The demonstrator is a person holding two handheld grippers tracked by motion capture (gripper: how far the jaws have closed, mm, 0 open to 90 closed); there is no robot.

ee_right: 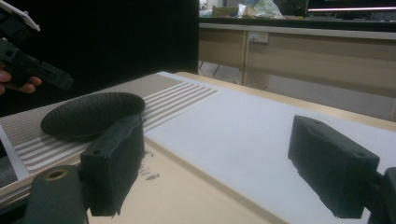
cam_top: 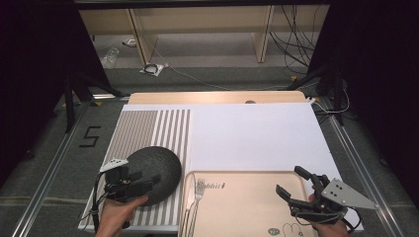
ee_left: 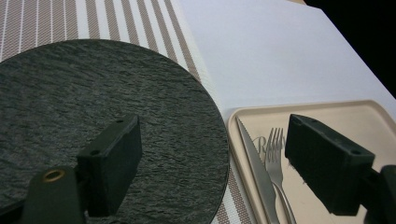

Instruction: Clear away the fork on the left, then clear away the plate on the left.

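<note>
The dark slate plate (cam_top: 155, 173) lies on the striped placemat (cam_top: 148, 129), directly under and ahead of the left gripper (cam_top: 132, 181), whose jaws hang spread above it with nothing between them. In the left gripper view the plate (ee_left: 93, 116) runs off the left and bottom edges, and one jaw covers part of its rough surface; whether that jaw touches the plate I cannot tell. Just beside the plate, on the side toward the right gripper (cam_top: 296, 185), sits the beige tray (cam_top: 247, 207). In it, along the edge nearest the plate, lie a knife (cam_top: 190, 197) and a fork (cam_top: 198, 195) side by side; their handles are cut off at the bottom of the high view. Printed lettering on the tray is too small to read and partly hidden by the fork. The right gripper hovers over the tray's far side, well apart from the plate, jaws spread wide and empty. Beyond both grippers stretches the white sheet (cam_top: 257, 133).
</note>
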